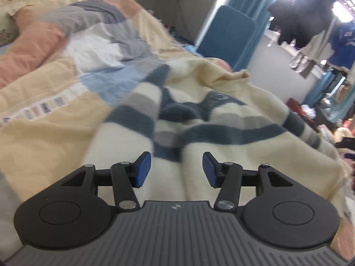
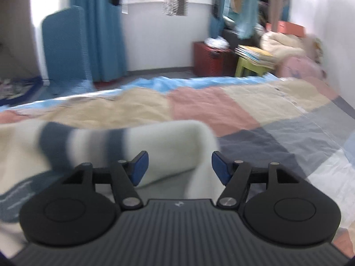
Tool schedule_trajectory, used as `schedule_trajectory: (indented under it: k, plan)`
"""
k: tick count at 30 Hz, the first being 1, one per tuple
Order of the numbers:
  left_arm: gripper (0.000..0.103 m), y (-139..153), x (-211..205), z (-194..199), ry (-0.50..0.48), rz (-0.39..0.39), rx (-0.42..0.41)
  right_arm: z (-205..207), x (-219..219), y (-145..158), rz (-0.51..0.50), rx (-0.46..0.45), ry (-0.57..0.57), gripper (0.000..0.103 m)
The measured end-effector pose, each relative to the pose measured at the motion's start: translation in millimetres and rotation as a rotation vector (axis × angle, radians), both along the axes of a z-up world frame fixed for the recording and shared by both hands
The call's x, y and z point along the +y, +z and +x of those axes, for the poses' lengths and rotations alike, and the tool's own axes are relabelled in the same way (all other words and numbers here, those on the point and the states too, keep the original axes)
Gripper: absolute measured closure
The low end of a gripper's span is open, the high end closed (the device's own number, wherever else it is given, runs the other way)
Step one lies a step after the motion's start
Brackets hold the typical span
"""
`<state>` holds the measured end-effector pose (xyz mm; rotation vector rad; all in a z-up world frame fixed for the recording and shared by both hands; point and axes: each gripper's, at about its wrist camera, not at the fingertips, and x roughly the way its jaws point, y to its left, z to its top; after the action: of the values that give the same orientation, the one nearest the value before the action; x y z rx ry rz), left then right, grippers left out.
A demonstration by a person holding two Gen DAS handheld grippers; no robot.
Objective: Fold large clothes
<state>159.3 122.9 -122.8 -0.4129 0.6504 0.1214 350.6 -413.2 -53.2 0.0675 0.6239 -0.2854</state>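
Observation:
A cream sweater with dark blue and grey stripes [image 1: 199, 119] lies crumpled on the patchwork bedspread [image 1: 44, 115]. One striped sleeve [image 1: 144, 102] lies across its body toward the far left. My left gripper [image 1: 177, 169] is open and empty, just above the sweater's cream lower part. In the right wrist view a striped sleeve [image 2: 124, 146] lies across the front, its cream cuff end between my fingers. My right gripper [image 2: 179, 167] is open over that cuff, holding nothing.
The bedspread [image 2: 221, 110] spreads right and ahead of the sweater. Bunched bedding [image 1: 33, 42] lies at the far left. Beyond the bed stand a blue panel [image 2: 64, 48], a red box [image 2: 210, 57], a green stool [image 2: 250, 66] and hanging clothes [image 1: 306, 11].

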Motion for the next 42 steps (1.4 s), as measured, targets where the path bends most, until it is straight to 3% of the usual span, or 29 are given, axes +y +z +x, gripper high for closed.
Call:
schedule_trajectory:
  k: [6,12,17,21,24,26,27,28,29,31,35,42]
  plan:
    - [0.041,1.8,13.0,-11.7,0.078,0.0,0.032,-58.6,67.6,29.1,0.052,-0.021,0.247,0.038]
    - [0.041,0.6,47.6,-29.6,0.176,-0.138,0.066,-136.9,118.4,40.9,0.245,0.066,0.464,0.038]
    - [0.041,-5.3,53.2,-32.5,0.189,-0.162,0.083,-180.4,141.3,20.0,0.296,0.145,0.587,0.035]
    - [0.041,-8.0,44.7,-30.1,0.173,-0.147,0.078,-191.1,144.9,-6.0,0.298,0.193,0.59,0.035]
    - [0.041,-11.7,39.4,-24.9,0.196,-0.096,0.107,-190.4,148.0,-10.5,0.282,0.195,0.607,0.034]
    - [0.042,-16.3,35.8,-21.0,0.207,-0.054,0.135,-192.9,146.1,-12.1,0.289,0.186,0.598,0.018]
    - [0.049,-18.5,35.6,-19.5,0.212,-0.043,0.143,-196.8,144.7,-13.6,0.308,0.187,0.597,0.017]
    - [0.068,-20.2,34.4,-18.4,0.218,-0.029,0.149,-193.8,143.9,-16.4,0.329,0.2,0.599,0.017]
    - [0.078,-20.9,33.2,-17.6,0.227,-0.005,0.156,-191.4,144.5,-20.2,0.342,0.213,0.6,0.017]
    - [0.089,-19.1,35.2,-16.2,0.242,0.018,0.157,-188.3,143.4,-26.5,0.369,0.231,0.593,0.017]
    - [0.091,1.2,52.0,-9.3,0.289,0.061,0.142,-182.3,143.2,-35.3,0.378,0.245,0.557,0.017]
    - [0.092,70.0,111.4,34.5,0.414,0.31,0.098,-172.6,141.2,-40.2,0.327,0.194,0.537,0.017]
